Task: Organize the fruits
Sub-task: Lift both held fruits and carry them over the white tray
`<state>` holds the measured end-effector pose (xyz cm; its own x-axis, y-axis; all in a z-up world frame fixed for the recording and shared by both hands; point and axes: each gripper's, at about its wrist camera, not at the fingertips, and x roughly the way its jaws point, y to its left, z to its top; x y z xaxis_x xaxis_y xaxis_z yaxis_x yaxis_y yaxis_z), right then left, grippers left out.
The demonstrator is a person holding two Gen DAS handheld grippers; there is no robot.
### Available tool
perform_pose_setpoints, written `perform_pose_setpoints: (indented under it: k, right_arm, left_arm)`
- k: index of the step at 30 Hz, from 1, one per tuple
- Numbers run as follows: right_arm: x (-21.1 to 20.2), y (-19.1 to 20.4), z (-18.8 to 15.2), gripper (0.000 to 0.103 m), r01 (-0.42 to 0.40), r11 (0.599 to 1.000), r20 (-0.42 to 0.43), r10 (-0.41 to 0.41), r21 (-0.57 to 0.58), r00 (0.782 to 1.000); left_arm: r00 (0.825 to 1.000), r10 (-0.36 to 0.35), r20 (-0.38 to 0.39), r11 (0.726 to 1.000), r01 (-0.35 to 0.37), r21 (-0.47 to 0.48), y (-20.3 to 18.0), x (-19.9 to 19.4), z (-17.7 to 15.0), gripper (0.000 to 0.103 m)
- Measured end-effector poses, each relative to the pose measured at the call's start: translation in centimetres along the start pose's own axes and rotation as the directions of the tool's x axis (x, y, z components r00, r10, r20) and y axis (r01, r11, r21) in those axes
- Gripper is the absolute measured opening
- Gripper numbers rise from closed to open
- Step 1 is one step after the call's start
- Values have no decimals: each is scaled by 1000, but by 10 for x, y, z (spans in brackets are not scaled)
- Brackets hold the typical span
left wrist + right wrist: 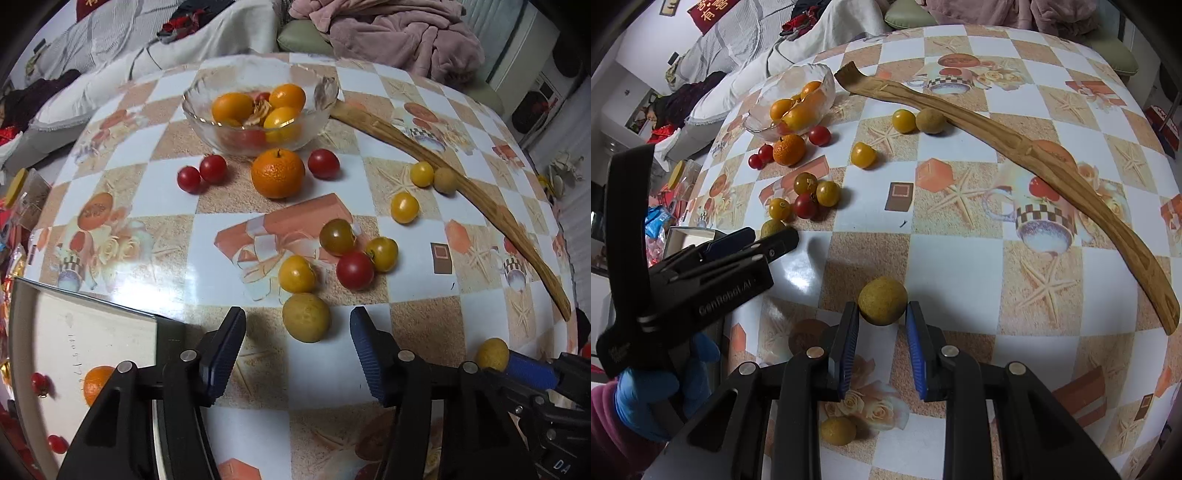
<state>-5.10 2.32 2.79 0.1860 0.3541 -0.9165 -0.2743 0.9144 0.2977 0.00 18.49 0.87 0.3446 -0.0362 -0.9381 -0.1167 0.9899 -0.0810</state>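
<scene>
Small fruits lie scattered on a checked tablecloth. My left gripper is open, and a brownish-yellow longan rests on the table between its fingertips, clear of both pads. My right gripper is shut on a second longan, pinched at the very tips of its blue pads. In the left wrist view this held longan shows at the lower right. A glass bowl at the far side holds several orange fruits. In front of it sit a mandarin and red cherry tomatoes.
A cluster of yellow and red tomatoes lies mid-table, with further yellow ones to the right. A long wooden back scratcher curves along the right side. A white box sits at the near left. Another longan lies under my right gripper.
</scene>
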Motion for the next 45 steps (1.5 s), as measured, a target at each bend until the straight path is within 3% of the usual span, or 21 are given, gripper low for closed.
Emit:
perform_pose_setpoints:
  k: [2, 4, 6, 7, 9, 13, 26, 35, 45]
  right_arm:
    - [0, -2, -1, 28, 1, 1000, -2, -1, 6, 1000]
    - [0, -3, -2, 28, 0, 1000, -3, 0, 13, 1000]
    - [-1, -4, -4, 28, -1, 1000, -4, 1, 16, 1000]
    - [-2, -5, -5, 28, -1, 1000, -4, 1, 17, 1000]
    - [-3, -4, -6, 28, -1, 1000, -2, 1, 18, 1000]
    - [-7, -3, -8, 28, -6, 1000, 1, 6, 20, 1000]
    - [-16, 25, -16, 28, -17, 1000, 2, 17, -1, 1000]
    - [-14, 74, -19, 28, -46, 995, -13, 45, -87, 999]
    - [3, 151, -21, 28, -103, 971, -67, 91, -216, 994]
  left_arm:
    - [1000, 11, -2, 1000, -11, 5, -1, 3, 0, 60]
    - [1000, 27, 8, 999, -27, 28, -4, 3, -1, 53]
    - [999, 34, 16, 998, -35, 47, -7, 2, -2, 30]
    - [1000, 15, 13, 999, -15, 46, -7, 1, -1, 29]
    - [999, -39, 16, 998, 38, 40, -6, -3, -1, 29]
    - [998, -56, 39, 996, 53, 78, -12, -17, -4, 29]
    - [995, -80, 62, 995, 76, 72, 8, -69, -27, 29]
    - [996, -26, 82, 1000, 26, 2, 67, -108, -60, 29]
    - [997, 69, 21, 988, -65, -137, 147, -115, -113, 29]
